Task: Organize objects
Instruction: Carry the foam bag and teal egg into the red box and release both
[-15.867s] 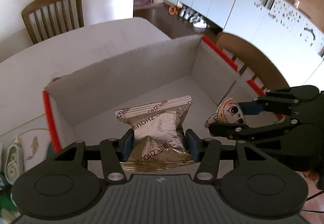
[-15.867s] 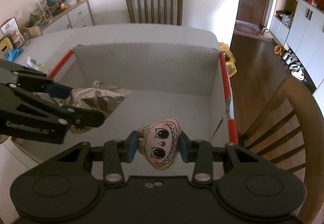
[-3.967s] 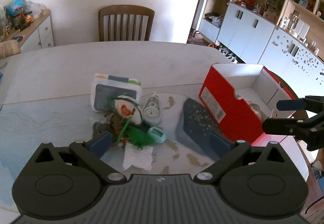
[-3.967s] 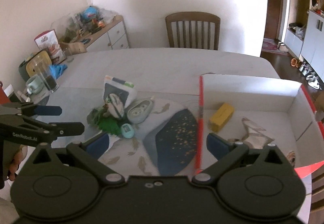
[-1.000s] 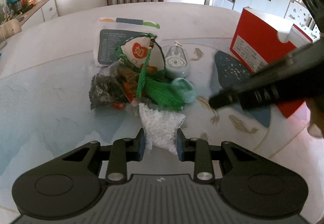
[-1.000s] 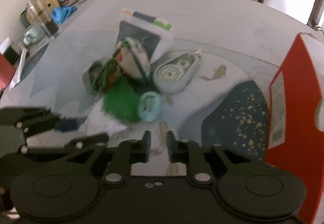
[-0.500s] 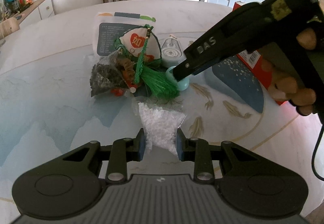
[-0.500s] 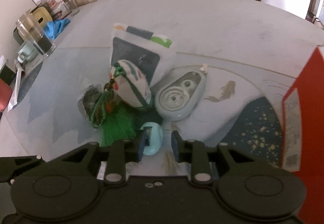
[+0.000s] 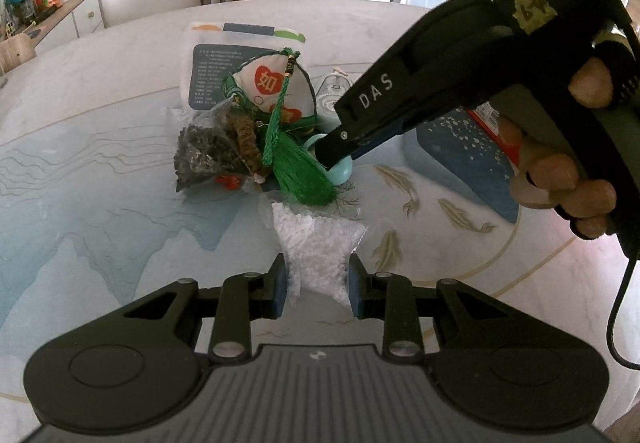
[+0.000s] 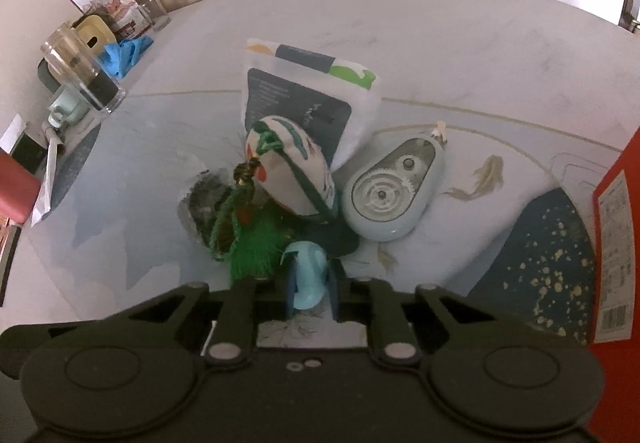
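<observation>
Two grippers work at one small heap of things on the counter (image 9: pixel 100 91). The left gripper (image 9: pixel 316 285) has its pads pressed against a clear bag of white granules (image 9: pixel 316 243), which lies flat on the counter at the near edge of the heap. The right gripper (image 10: pixel 310 289), held in a person's hand (image 9: pixel 560 179), has just closed its jaws on a small light-blue oval object (image 10: pixel 308 275) that sits beside the green tassel (image 10: pixel 254 247) of an embroidered sachet (image 10: pixel 292 171). Behind the sachet lies a white pouch with a dark label (image 10: pixel 308 99), and just right of it a pale correction-tape dispenser (image 10: pixel 394 191). A clear bag of dark dried bits (image 9: pixel 208 151) rests against the tassel's left side. A red box (image 10: pixel 616 251) stands at the right edge of the counter.
</observation>
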`<state>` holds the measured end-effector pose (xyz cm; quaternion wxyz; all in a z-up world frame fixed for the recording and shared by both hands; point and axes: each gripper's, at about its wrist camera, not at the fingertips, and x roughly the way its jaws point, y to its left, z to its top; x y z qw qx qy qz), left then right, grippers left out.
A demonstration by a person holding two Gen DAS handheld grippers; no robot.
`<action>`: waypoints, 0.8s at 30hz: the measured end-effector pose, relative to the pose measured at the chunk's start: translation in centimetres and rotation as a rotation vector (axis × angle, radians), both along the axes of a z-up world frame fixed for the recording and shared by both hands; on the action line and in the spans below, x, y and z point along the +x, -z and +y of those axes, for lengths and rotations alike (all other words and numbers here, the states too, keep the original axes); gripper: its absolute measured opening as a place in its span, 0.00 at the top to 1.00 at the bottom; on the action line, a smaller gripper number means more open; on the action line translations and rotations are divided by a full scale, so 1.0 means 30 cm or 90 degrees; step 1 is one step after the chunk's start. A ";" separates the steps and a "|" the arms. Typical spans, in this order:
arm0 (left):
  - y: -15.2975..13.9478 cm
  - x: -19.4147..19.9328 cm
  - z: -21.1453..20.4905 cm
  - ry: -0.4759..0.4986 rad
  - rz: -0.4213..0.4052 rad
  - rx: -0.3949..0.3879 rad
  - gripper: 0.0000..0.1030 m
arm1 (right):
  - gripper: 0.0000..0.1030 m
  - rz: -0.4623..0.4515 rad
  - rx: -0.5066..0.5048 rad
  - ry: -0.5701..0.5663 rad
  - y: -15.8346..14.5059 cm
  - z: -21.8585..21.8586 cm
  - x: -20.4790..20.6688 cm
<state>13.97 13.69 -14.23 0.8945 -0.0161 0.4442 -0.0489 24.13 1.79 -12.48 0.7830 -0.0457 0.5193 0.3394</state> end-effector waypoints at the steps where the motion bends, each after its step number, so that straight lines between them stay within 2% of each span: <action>1: 0.000 0.000 0.000 0.000 0.000 0.000 0.72 | 0.86 -0.003 0.003 0.000 -0.002 -0.005 -0.008; 11: -0.026 -0.003 -0.021 0.005 -0.010 -0.018 0.72 | 0.86 -0.024 0.004 0.052 -0.077 -0.156 -0.065; 24: -0.229 0.036 -0.128 0.028 -0.059 -0.067 0.72 | 0.86 -0.067 0.034 0.098 -0.286 -0.386 -0.165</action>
